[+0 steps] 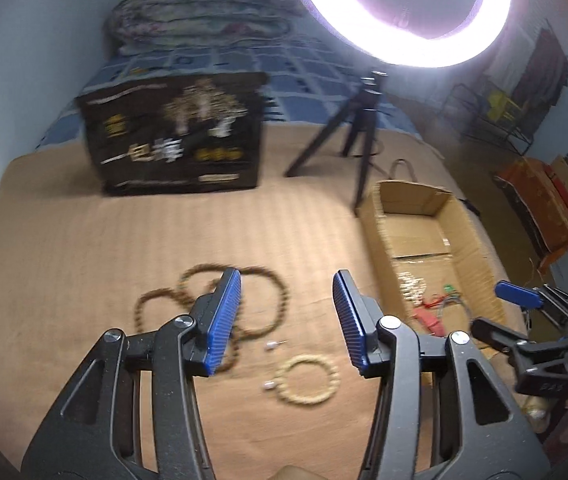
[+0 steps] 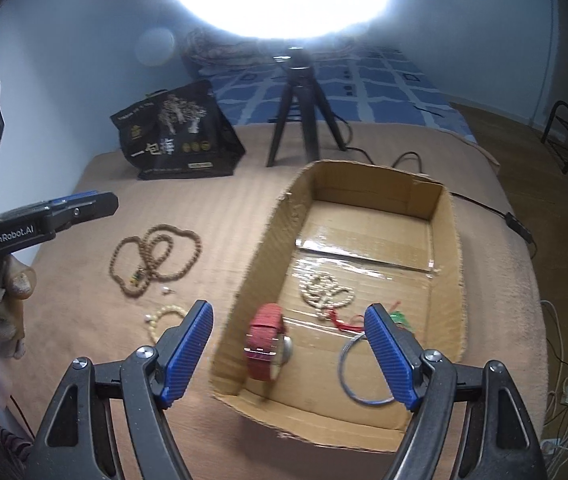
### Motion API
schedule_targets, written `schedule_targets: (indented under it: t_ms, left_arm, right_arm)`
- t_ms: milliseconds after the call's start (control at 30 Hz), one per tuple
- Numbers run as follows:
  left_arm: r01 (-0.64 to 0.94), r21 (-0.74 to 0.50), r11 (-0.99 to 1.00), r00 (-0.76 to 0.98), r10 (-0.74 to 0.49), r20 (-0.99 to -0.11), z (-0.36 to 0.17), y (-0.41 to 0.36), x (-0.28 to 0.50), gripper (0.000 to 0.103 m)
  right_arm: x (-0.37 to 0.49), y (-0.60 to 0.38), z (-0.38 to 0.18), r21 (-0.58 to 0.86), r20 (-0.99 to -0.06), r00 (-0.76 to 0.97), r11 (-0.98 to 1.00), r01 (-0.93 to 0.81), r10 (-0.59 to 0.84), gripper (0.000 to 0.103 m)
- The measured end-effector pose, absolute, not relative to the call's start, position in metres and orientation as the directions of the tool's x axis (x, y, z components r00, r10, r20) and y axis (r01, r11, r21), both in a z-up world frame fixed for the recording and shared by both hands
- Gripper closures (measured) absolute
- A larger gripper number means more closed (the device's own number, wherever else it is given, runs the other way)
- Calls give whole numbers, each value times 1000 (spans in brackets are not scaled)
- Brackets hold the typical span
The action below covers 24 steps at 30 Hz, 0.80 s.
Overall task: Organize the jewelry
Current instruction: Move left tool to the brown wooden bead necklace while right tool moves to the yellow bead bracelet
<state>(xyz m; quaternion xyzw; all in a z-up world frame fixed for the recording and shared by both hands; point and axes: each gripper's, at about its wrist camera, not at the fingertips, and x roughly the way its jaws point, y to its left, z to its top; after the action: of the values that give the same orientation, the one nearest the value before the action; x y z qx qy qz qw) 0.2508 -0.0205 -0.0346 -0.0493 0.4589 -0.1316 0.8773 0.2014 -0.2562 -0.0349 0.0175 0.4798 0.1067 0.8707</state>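
A long brown bead necklace (image 1: 267,292) (image 2: 155,256) lies coiled on the tan blanket. A cream bead bracelet (image 1: 308,378) (image 2: 163,318) lies in front of it, with two small pearl earrings (image 1: 273,345) beside them. My left gripper (image 1: 288,320) is open and empty above these. An open cardboard box (image 2: 267,240) (image 1: 384,240) holds a red-strap watch (image 2: 265,340), a cream bead necklace with red tassel (image 2: 326,292) and a silver bangle (image 2: 348,376). My right gripper (image 2: 290,354) is open and empty over the box's near end.
A black printed bag (image 1: 175,136) (image 2: 179,136) stands at the back left. A ring light on a black tripod (image 1: 360,128) (image 2: 302,112) stands behind the box, its cable (image 2: 484,208) trailing right. Blue patterned bedding (image 2: 344,88) lies beyond.
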Motion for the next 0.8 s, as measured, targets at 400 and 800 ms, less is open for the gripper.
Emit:
schedule_targets:
  t_ms: [400, 800]
  left_arm:
    - [91, -265, 960, 485, -275, -830, -71, 35, 249, 54]
    - [59, -317, 946, 419, -312, -852, -103, 43, 260, 54]
  right_arm:
    - [196, -194, -45, 174, -838, 464, 946, -274, 288, 23]
    - [188, -146, -73, 182, -872, 373, 917, -354, 317, 38]
